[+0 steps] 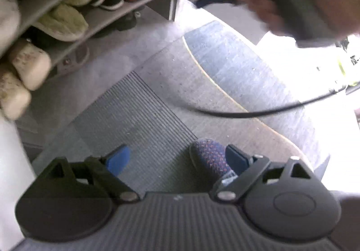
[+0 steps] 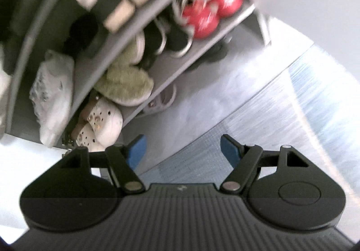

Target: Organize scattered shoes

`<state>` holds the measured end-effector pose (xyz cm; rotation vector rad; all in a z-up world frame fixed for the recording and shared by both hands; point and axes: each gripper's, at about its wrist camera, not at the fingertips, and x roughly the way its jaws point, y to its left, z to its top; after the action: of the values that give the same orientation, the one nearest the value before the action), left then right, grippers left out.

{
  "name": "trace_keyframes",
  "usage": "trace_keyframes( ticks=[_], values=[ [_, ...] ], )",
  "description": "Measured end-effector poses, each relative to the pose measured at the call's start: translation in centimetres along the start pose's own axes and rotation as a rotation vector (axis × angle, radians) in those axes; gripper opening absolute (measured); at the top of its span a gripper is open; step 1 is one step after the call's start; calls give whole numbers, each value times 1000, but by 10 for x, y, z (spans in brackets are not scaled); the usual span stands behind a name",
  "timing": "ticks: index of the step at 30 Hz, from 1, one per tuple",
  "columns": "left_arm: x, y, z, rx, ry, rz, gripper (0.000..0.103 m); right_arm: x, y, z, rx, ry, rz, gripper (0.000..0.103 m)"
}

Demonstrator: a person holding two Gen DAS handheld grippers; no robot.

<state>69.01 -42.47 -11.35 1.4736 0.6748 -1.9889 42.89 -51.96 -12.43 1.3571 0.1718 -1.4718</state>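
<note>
Blue-padded and spread wide with nothing between them, the left gripper [image 1: 177,158] hangs over a ribbed grey mat [image 1: 135,113], its right pad beside a rounded dark-blue knit shoe [image 1: 210,157] at lower centre, toe pointing up-frame. Equally wide and empty, the right gripper [image 2: 183,149] faces the grey shoe rack [image 2: 180,64] at upper left, where fuzzy green slippers [image 2: 126,84], perforated white clogs [image 2: 99,125] and glossy red sneakers [image 2: 211,12] sit toes outward.
</note>
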Motion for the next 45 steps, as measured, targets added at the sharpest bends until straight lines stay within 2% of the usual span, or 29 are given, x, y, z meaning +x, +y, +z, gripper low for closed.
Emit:
trace_keyframes(
  ticks=[3, 4, 6, 7, 10, 14, 17, 18, 19, 20, 23, 28, 30, 32, 35, 38, 40, 41, 45],
  values=[
    [-58, 11, 26, -28, -29, 50, 94, -67, -1, 8, -53, 1, -23, 75],
    [-65, 16, 33, -31, -32, 59, 95, -83, -5, 8, -68, 2, -31, 75],
    [-117, 15, 58, -35, -73, 73, 94, -139, -6, 17, -122, 8, -79, 77],
    [-144, 14, 71, -36, -95, 80, 94, -168, -7, 23, -140, 10, -105, 81],
    [-225, 12, 109, -42, -160, 100, 96, -223, 1, 31, -155, 19, -137, 82],
    [-309, 2, 161, -64, -270, 159, 96, -330, 6, 55, -128, -81, -182, 87],
    [-370, -8, 194, -189, -337, 196, 97, -403, 9, 80, -110, -193, -219, 87],
    [-386, -12, 203, -215, -359, 207, 97, -410, 12, 79, -109, -207, -221, 87],
    [-401, -17, 212, -238, -380, 219, 98, -442, 14, 93, -119, -262, -220, 87],
    [-416, -22, 221, -262, -402, 231, 98, -455, 17, 100, -134, -284, -220, 87],
    [-440, -39, 240, -236, -444, 265, 99, -502, 30, 132, -252, -345, -218, 87],
    [-455, -62, 249, -184, -448, 286, 99, -529, 45, 169, -385, -349, -196, 87],
    [-457, -69, 254, -181, -418, 282, 99, -532, 51, 185, -438, -335, -171, 87],
    [-458, -70, 255, -173, -410, 282, 99, -529, 62, 214, -522, -265, -189, 87],
    [-464, -74, 261, -151, -418, 299, 99, -523, 66, 252, -576, -157, -195, 78],
    [-465, -72, 261, -164, -435, 315, 99, -506, 70, 275, -590, -69, -184, 66],
    [-464, -62, 254, -182, -436, 309, 99, -494, 72, 288, -597, -10, -182, 43],
    [-464, -56, 251, -191, -436, 305, 99, -487, 72, 292, -588, 26, -186, 38],
    [-462, -34, 237, -227, -437, 290, 99, -469, 73, 297, -603, 102, -229, 33]
  ],
)
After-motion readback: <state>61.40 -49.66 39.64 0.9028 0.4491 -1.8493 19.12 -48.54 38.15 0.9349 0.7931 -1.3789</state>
